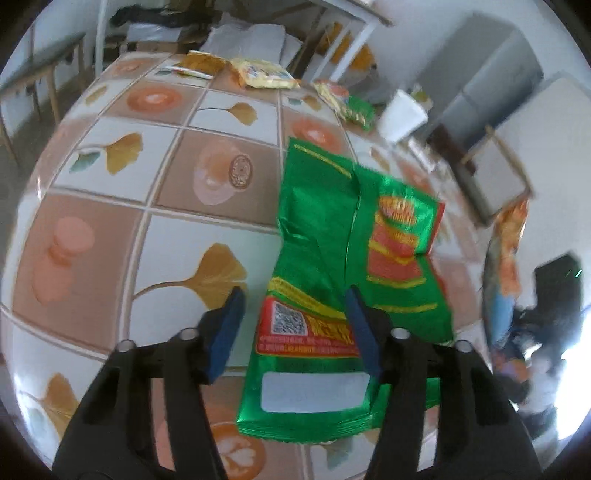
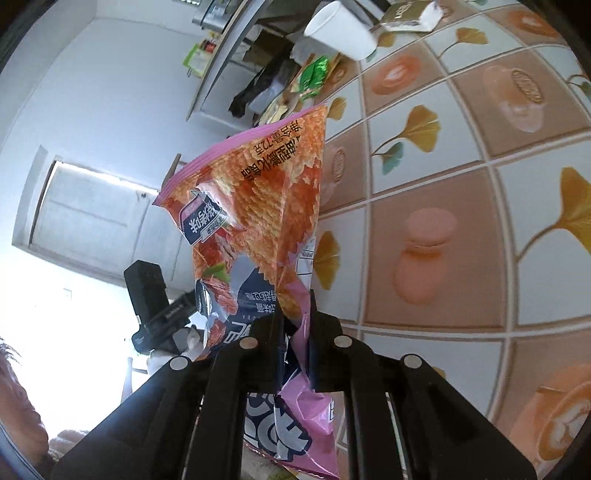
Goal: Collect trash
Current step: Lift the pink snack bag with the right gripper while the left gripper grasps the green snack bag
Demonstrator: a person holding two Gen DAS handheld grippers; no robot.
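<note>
A green snack bag (image 1: 332, 273) with red and yellow print lies on the patterned tablecloth (image 1: 155, 206) near the table's right edge. My left gripper (image 1: 295, 314) is open, its blue-padded fingers (image 1: 225, 332) on either side of the bag's lower part, just above it. My right gripper (image 2: 295, 332) is shut on an orange and pink chip bag (image 2: 258, 206) and holds it up beside the table; this bag also shows at the right of the left wrist view (image 1: 508, 258).
Yellow snack bags (image 1: 266, 74) and another wrapper (image 1: 347, 101) lie at the table's far end. A white paper cup (image 1: 400, 114) stands near the right edge and shows in the right wrist view (image 2: 340, 29). A chair and shelving stand beyond the table.
</note>
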